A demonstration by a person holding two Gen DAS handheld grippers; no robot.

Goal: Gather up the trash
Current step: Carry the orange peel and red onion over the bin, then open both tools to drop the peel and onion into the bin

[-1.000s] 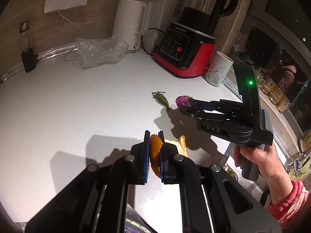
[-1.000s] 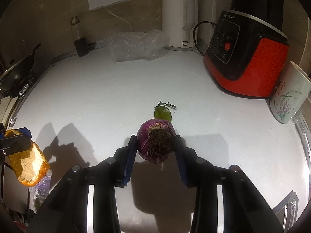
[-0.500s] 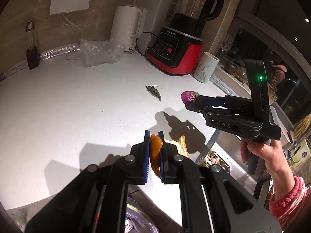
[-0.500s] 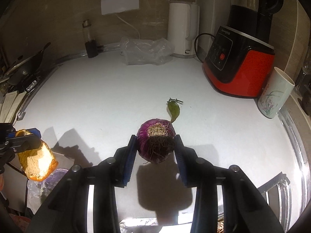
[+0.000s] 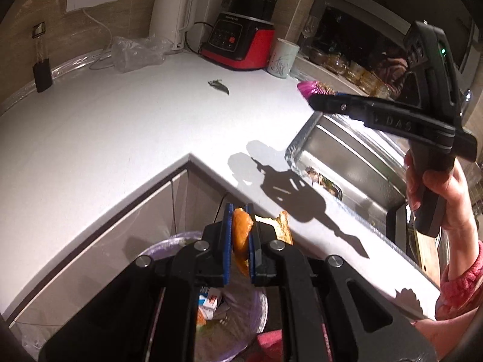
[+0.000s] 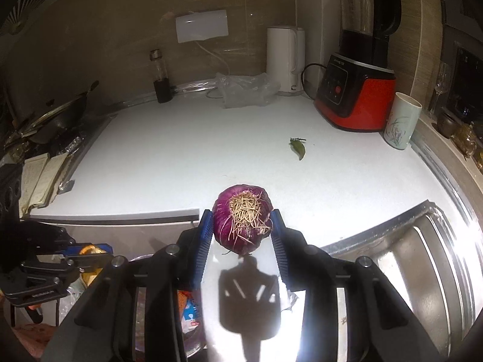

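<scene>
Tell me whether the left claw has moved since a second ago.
Yes. The left claw, shut on orange peel, has pulled back off the white countertop, over the purple-lined trash bin.

Both wrist views downward, sharing countertop (image 5: pixel 90 138)

Dim room, harsh light on counter (image 5: pixel 90 138), hard shadows, glare, fisheye edges.

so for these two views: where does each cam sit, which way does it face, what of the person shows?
Left wrist: sits on the left gripper, angled down past its fingers clamped on an orange peel above the trash bin; shows the right gripper and the hand holding it.
Right wrist: sits on the right gripper, looking down across the counter over a purple onion it grips; shows the left gripper at lower left.
Shared: kettle, red blender, cup, green leaf, sink.
</scene>
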